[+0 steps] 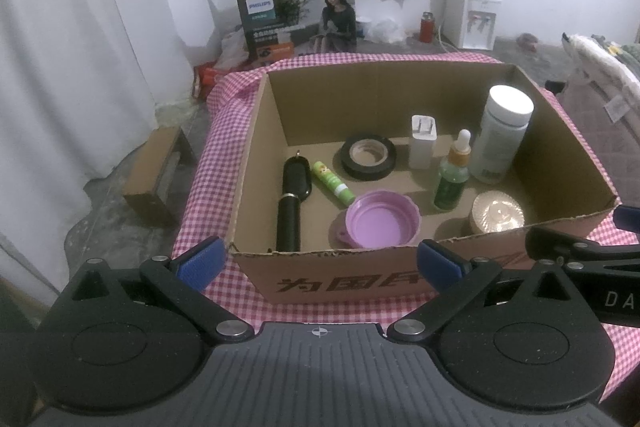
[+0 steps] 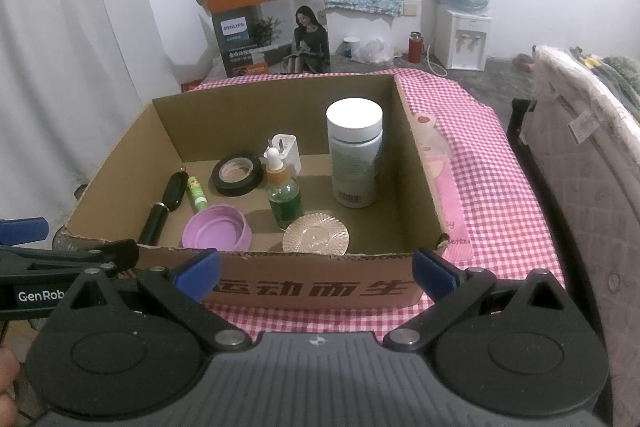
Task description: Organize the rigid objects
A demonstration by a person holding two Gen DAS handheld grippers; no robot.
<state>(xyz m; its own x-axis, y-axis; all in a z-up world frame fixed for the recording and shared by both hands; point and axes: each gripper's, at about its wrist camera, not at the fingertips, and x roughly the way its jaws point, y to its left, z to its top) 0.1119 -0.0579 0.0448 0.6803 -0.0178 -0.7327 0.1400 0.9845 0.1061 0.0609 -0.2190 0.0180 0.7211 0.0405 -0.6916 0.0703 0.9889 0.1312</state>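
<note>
An open cardboard box stands on the checked table. Inside lie a black cylinder, a black key fob, a green glue stick, a black tape roll, a purple lid, a white charger, a green dropper bottle, a tall white bottle and a gold ribbed lid. My left gripper and right gripper are open and empty, just before the box's near wall.
A pink checked cloth covers the table; a pink strip lies right of the box. A Philips carton and a water dispenser stand by the far wall. A small cardboard box sits on the floor at left.
</note>
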